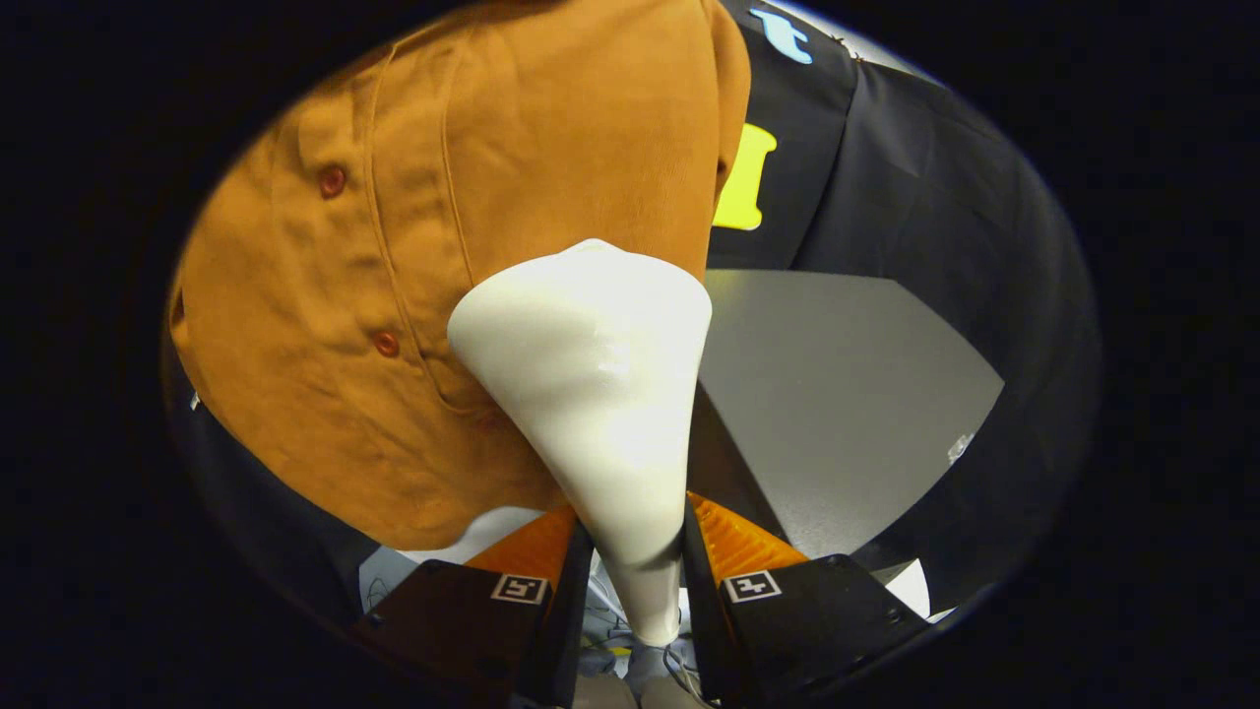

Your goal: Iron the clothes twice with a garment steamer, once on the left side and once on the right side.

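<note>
Clamping both fingers on the white garment steamer [600, 394] at centre frame, my gripper [635, 561] presses its wide head against the orange shirt [413, 246] hanging upper left, so steam should meet the cloth.

Smooth white cone-shaped plastic garment steamer [591, 374]: wide head's face hidden, turned toward orange-brown buttoned cotton shirt [433, 256]; contact unclear. Steamer's narrow handle part-covered by fingers of gripper [635, 551] clamped on both sides; its lower end blurred. Shirt's collar, left sleeve cut off beyond steamer. Grey tabletop [837, 394] part-hidden behind steamer.
</note>
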{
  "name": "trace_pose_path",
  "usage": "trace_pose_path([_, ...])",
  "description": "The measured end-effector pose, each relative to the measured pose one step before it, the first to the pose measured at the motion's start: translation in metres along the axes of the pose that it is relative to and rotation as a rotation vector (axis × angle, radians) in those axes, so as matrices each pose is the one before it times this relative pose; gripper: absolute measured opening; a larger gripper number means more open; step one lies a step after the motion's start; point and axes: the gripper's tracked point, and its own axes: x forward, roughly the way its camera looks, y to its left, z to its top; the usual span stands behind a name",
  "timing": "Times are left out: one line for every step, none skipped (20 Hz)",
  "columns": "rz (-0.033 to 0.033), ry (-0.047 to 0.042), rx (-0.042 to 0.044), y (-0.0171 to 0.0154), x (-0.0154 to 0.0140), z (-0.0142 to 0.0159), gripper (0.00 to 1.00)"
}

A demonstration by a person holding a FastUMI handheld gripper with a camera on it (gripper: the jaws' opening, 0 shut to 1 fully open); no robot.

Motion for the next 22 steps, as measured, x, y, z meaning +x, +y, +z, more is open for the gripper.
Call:
trace_pose_path([0.00800,-0.03860,0.00858,0.00228,-0.00599,0.01116,0.50])
trace_pose_path([0.01021,-0.03691,0.00397,0.00250,-0.00807,0.00960,0.50])
trace_pose_path([0.01171,-0.03627,0.00154,0.00562,-0.00768,0.01133,0.50])
trace_pose_path([0.01354,-0.03738,-0.00197,0.00593,-0.01218,0.01312,0.50])
trace_pose_path([0.01590,-0.03536,-0.00621,0.00698,-0.00892,0.01196,0.50])
trace_pose_path([0.01689,-0.03394,-0.00645,0.01063,-0.00634,0.01006,0.50])
trace_pose_path([0.01941,-0.02902,-0.00254,0.01185,-0.00523,0.01027,0.50])
trace_pose_path([0.02240,-0.02199,-0.00304,0.01396,-0.00527,0.01048,0.50])
trace_pose_path([0.02219,-0.01618,-0.00231,0.01234,-0.00353,0.00736,0.50])
trace_pose_path([0.01900,-0.01507,-0.00305,0.01062,-0.00332,0.00599,0.50])
trace_pose_path([0.01475,-0.01480,-0.00614,0.00899,-0.00168,0.00562,0.50])
trace_pose_path([0.01175,-0.01362,-0.00988,0.00750,-0.00032,0.00410,0.50])
trace_pose_path([0.00731,-0.00993,-0.01031,0.00731,-0.00018,0.00484,0.50])
trace_pose_path([0.00738,-0.00878,-0.00538,0.00538,-0.00230,0.00201,0.50])
trace_pose_path([0.00905,-0.00856,-0.00114,0.00455,-0.00161,0.00197,0.50])
trace_pose_path([0.00793,-0.00699,0.00122,0.00822,-0.00038,0.00389,0.50])
trace_pose_path([0.00737,-0.00516,-0.00071,0.00709,0.00108,0.00343,0.50])
trace_pose_path([0.00790,-0.00221,-0.00297,0.00738,0.00199,0.00330,0.50])
trace_pose_path([0.00722,-0.00254,-0.00556,0.00691,0.00178,0.00209,0.50])
trace_pose_path([0.00537,-0.00341,-0.00693,0.00585,-0.00126,0.00016,0.50])
trace_pose_path([0.00208,-0.00309,-0.00490,0.00415,0.00058,0.00143,0.50])
trace_pose_path([-0.00139,-0.00096,-0.00077,0.00210,0.00068,0.00021,0.50])
